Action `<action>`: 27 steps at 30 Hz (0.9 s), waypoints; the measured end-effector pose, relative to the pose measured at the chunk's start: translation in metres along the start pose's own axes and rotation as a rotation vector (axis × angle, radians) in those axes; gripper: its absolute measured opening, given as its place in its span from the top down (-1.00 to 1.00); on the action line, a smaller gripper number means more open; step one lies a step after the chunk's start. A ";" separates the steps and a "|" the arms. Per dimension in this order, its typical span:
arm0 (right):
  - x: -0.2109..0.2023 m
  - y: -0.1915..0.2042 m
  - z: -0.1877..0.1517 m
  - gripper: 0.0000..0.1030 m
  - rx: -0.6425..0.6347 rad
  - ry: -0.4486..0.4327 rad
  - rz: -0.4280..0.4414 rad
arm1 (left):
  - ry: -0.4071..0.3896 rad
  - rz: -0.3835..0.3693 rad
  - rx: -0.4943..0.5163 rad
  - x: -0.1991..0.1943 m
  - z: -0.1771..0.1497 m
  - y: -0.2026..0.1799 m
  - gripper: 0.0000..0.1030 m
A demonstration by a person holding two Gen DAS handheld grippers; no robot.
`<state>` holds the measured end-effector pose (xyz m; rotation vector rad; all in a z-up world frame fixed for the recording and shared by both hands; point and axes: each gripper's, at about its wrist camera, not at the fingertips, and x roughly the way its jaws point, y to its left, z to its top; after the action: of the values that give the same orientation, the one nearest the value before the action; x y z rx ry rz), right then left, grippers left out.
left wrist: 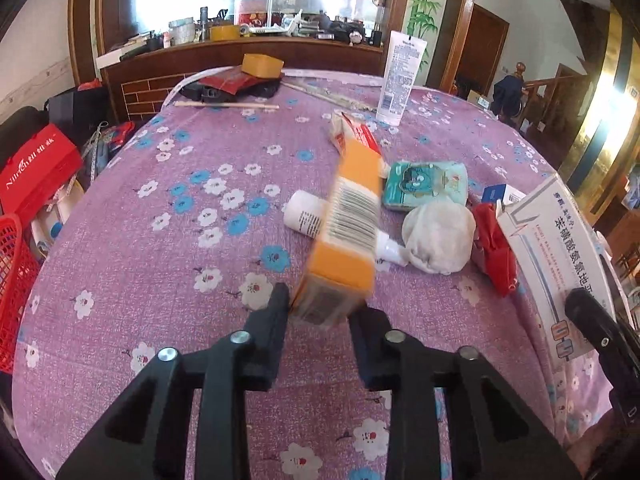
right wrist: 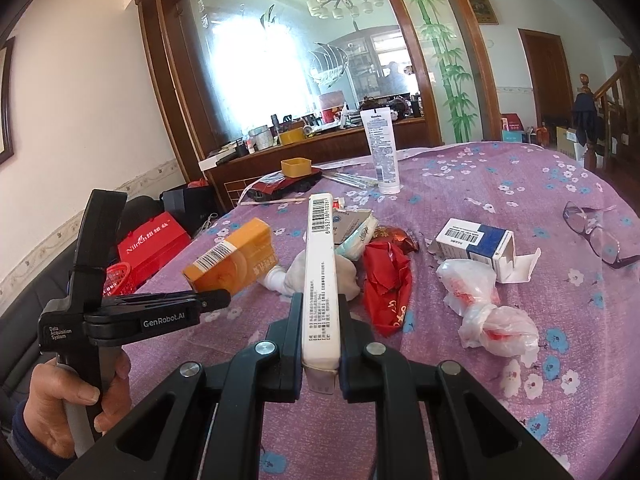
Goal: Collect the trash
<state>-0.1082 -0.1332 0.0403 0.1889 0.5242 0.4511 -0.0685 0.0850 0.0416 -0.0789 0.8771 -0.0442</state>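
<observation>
My left gripper (left wrist: pixel 320 312) is shut on an orange box (left wrist: pixel 346 236) and holds it tilted above the purple flowered tablecloth (left wrist: pixel 160 240); it also shows in the right wrist view (right wrist: pixel 234 258). My right gripper (right wrist: pixel 320 320) is shut on a long white box (right wrist: pixel 320 276), seen at the right edge of the left wrist view (left wrist: pixel 556 248). Trash lies in the table's middle: a red wrapper (right wrist: pixel 386 280), a crumpled white wad (left wrist: pixel 438 238), a small white bottle (left wrist: pixel 304 216), a teal tissue pack (left wrist: pixel 426 186), a knotted plastic bag (right wrist: pixel 486 308), an open blue-white box (right wrist: pixel 476 244).
A white lotion tube (right wrist: pixel 382 152) stands at the far side. Glasses (right wrist: pixel 596 234) lie at the right. A small orange tub (right wrist: pixel 296 167) sits on dark items at the back. A red basket (left wrist: pixel 12 280) and a red bag (left wrist: pixel 38 168) sit left of the table.
</observation>
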 end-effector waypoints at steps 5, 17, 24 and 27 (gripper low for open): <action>0.001 0.001 0.001 0.72 -0.005 0.002 -0.003 | 0.029 0.005 -0.025 0.009 0.000 0.005 0.36; 0.002 0.001 0.001 0.72 -0.004 0.002 0.003 | -0.005 0.002 -0.047 0.011 0.004 0.008 0.57; 0.004 0.004 0.001 0.72 -0.015 0.016 -0.012 | -0.098 0.019 -0.043 -0.028 -0.013 0.002 0.56; 0.004 0.006 0.002 0.72 -0.022 0.018 -0.028 | -0.123 0.030 -0.025 -0.041 -0.023 -0.003 0.56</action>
<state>-0.1063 -0.1265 0.0414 0.1568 0.5385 0.4309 -0.1128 0.0842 0.0587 -0.0907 0.7562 -0.0004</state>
